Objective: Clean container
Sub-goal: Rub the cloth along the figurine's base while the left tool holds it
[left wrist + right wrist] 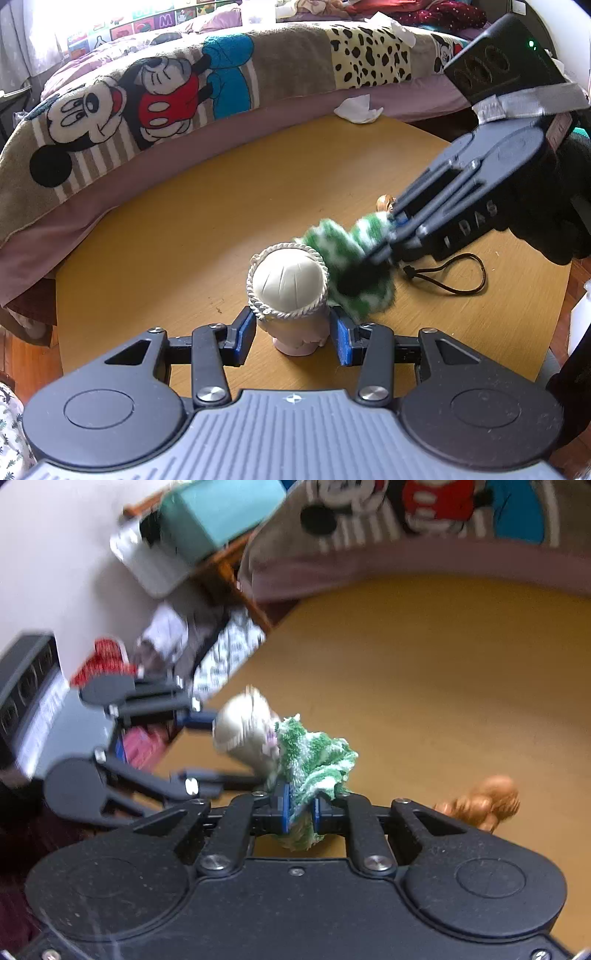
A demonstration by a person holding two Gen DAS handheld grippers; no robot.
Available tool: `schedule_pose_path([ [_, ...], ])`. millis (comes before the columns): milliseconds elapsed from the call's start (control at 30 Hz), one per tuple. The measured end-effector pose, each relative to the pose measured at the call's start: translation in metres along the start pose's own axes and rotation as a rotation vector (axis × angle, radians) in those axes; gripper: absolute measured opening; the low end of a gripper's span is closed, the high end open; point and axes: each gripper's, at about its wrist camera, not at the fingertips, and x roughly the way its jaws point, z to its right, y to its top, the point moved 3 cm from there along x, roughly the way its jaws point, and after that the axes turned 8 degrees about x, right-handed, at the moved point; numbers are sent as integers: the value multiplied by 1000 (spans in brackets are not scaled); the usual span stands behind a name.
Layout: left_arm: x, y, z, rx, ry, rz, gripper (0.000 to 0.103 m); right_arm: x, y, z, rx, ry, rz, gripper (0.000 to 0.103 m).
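1. Two claws share the work. Our left claw point(293, 330) has its blue pads against either side of the small pale container point(290, 295), clamping it low on its body so that it stands upright on the yellow bench point(155, 236).
2. Our right claw point(300, 806) is pinched tight on a bunched green-and-white cloth point(314, 760), which fans out ahead of its tips.
3. We judge the wiping step to be in hand: the cloth presses against the container's far right side, just under the rope-like trim of its rim point(258, 299). The pale domed top looks untouched by the cloth at this moment.
4. Next we would need to carry the cloth up over the rim and around the sides while the left claw keeps its hold firm, since a sideways push could tip so small a thing.
5. Pose: both claws point downward at a slant; the right one reaches in from the right, across the left's view.
6. Farther out lie a small brown figure point(484, 805), a black cord loop point(461, 273) and a crumpled tissue point(358, 109) near the bed's edge.
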Motion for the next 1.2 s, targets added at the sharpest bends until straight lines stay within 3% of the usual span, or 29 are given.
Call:
schedule_pose_path([
  [67, -1, 3, 5, -6, 6, -2, 42, 6, -3, -5, -41, 3, -35, 12],
  [167, 2, 6, 10, -5, 6, -3, 42, 26, -18, -12, -91, -22, -155, 12],
  [267, 1, 6, 12, -4, 6, -5, 42, 23, -16, -14, -85, -18, -123, 12],
  [333, 0, 5, 14, -3, 3, -6, 42, 17, -7, -9, -60, -50, -55, 12],
  [400, 0, 4, 15, -1, 1, -9, 42, 13, -3, -1, -7, -29, -15, 12],
  [633, -3, 4, 12, -23, -7, -8, 42, 34, -20, -15, -66, 10, -173, 12],
  [733, -6, 5, 5, -73, -7, 2, 43, 28, -11, -6, -33, -29, -137, 12],
  [867, -2, 4, 0, -158, -26, 8, 43, 19, 1, 9, 35, -69, -23, 12],
  [967, 1, 3, 3, -149, -27, 1, 43, 25, -1, 6, 36, -86, -4, 12],
  [1067, 3, 3, 6, -126, -22, -6, 43, 35, -11, 2, 18, -75, -73, 12],
  [1200, 1, 1, 1, -156, -17, 0, 43, 41, -10, -12, -14, 11, -198, 12],
])
